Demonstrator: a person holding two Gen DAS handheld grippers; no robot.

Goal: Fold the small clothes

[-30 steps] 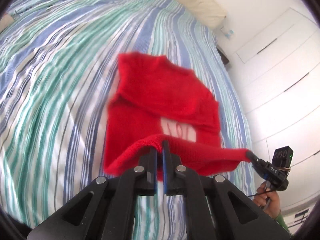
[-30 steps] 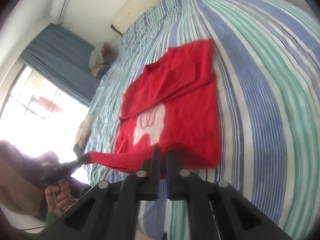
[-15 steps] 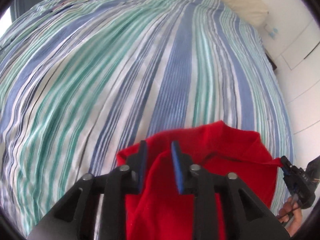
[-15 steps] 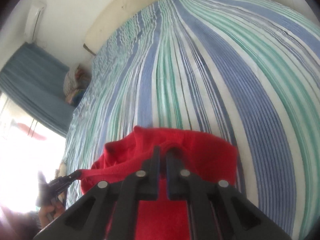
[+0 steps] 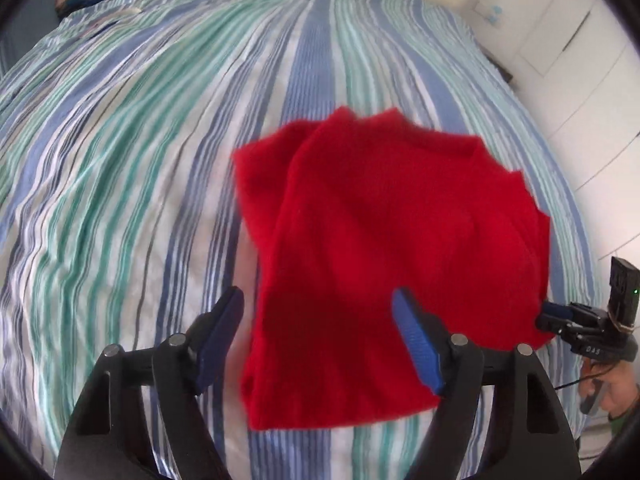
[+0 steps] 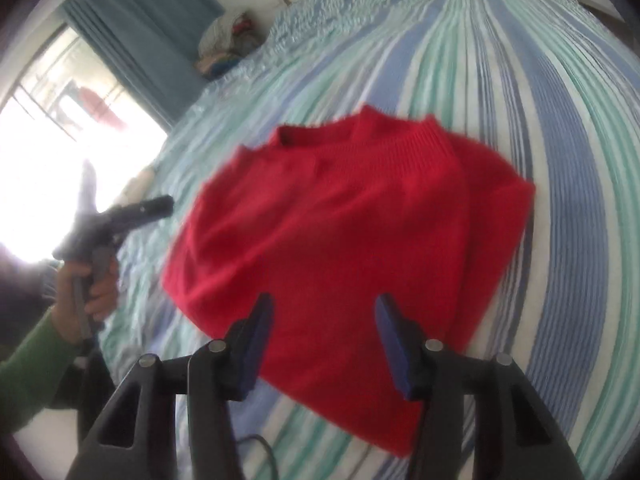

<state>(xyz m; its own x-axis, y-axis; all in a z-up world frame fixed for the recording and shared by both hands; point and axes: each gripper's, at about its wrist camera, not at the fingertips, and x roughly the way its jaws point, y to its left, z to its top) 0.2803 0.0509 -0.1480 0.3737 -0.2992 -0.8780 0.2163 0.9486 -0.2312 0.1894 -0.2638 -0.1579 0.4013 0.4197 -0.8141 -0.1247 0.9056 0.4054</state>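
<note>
A small red knit sweater (image 5: 380,240) lies folded in half on the striped bed; it also shows in the right wrist view (image 6: 352,232), with its ribbed collar at the far edge. My left gripper (image 5: 320,328) is open and empty, with its jaws spread just above the sweater's near edge. My right gripper (image 6: 324,328) is open and empty too, above the near edge on the other side. Each gripper shows in the other's view: the right gripper (image 5: 560,316) beside the sweater's right edge, the left gripper (image 6: 160,206) off its left edge.
The bed (image 5: 120,160) has a blue, green and white striped cover. A pile of clothes (image 6: 228,44) sits at the far corner by a blue curtain (image 6: 140,28). A white wardrobe (image 5: 580,60) stands past the bed's right side.
Both grippers carried the sweater's bottom hem over to the collar, then let go. Both have opened and drawn back toward the near edge. The sweater now lies folded in half.
</note>
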